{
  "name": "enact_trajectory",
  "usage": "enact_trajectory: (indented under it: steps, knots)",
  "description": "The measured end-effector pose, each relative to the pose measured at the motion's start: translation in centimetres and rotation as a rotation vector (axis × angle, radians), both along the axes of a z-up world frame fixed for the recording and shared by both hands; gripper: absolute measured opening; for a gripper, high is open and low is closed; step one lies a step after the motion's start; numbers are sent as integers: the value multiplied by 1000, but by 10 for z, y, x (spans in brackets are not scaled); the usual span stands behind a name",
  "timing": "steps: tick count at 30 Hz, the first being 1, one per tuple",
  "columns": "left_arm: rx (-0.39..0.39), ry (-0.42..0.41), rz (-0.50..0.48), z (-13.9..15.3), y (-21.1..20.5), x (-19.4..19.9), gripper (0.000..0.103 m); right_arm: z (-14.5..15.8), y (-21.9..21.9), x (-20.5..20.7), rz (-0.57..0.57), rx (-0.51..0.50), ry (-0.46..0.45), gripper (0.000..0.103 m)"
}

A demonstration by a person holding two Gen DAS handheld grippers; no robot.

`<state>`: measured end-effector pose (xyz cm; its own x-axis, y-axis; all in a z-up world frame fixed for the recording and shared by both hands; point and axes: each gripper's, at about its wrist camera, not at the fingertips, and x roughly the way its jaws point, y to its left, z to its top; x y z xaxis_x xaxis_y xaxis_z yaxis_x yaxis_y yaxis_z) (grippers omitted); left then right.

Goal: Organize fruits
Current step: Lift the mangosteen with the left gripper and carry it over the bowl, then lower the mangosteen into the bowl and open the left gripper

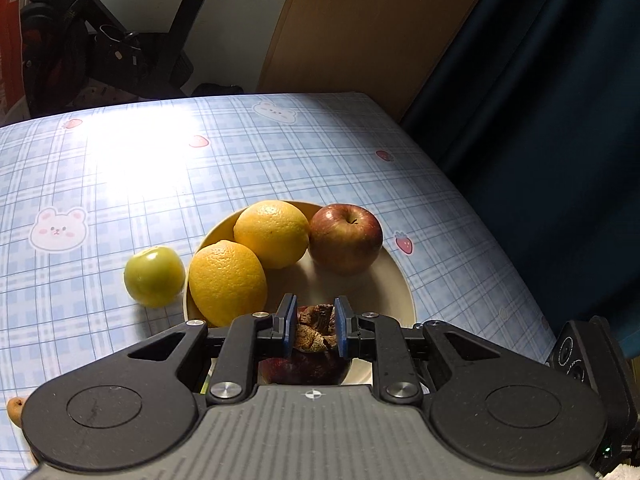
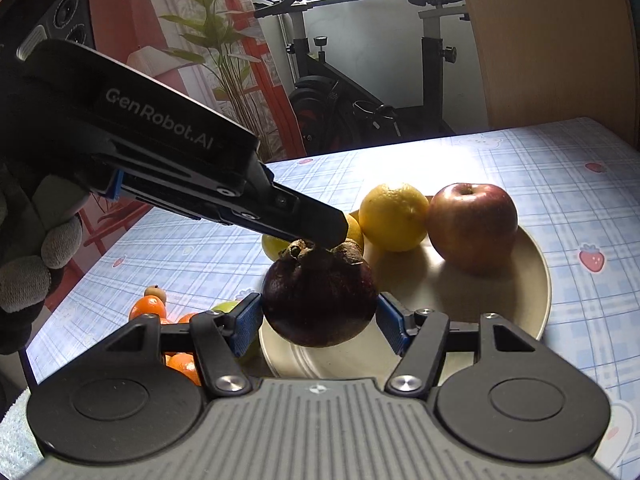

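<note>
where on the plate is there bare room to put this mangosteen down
The cream plate is bare at its near and right part, below the red apple. The far side is crowded by two yellow citrus fruits and the apple. The dark purple mangosteen hangs over the near-left rim.

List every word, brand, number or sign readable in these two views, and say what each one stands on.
"GenRobot.AI": white lettering on the black body of the left gripper, seen from the right wrist view.
Red panel at the far left edge of the left wrist view: some print near its top, too blurred to read.
Tablecloth: only bear and strawberry pictures, no words.
The fruits, plate and exercise bike show no readable text.
</note>
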<state>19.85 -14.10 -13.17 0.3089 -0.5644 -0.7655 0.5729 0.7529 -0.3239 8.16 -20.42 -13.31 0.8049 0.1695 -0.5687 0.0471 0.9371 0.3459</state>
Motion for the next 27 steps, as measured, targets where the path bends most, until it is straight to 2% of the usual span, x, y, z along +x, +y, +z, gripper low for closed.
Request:
enact_trajectory:
  steps: [11, 15, 27]
  knots:
    - [19, 38, 47, -10, 12, 12, 21, -15, 7, 10, 42, 16, 16, 65]
    - [1, 51, 63, -12, 19, 16, 22, -19, 8, 10, 46, 29, 5, 65]
    - [23, 30, 67, -9, 22, 14, 22, -22, 7, 9, 54, 40, -9, 66]
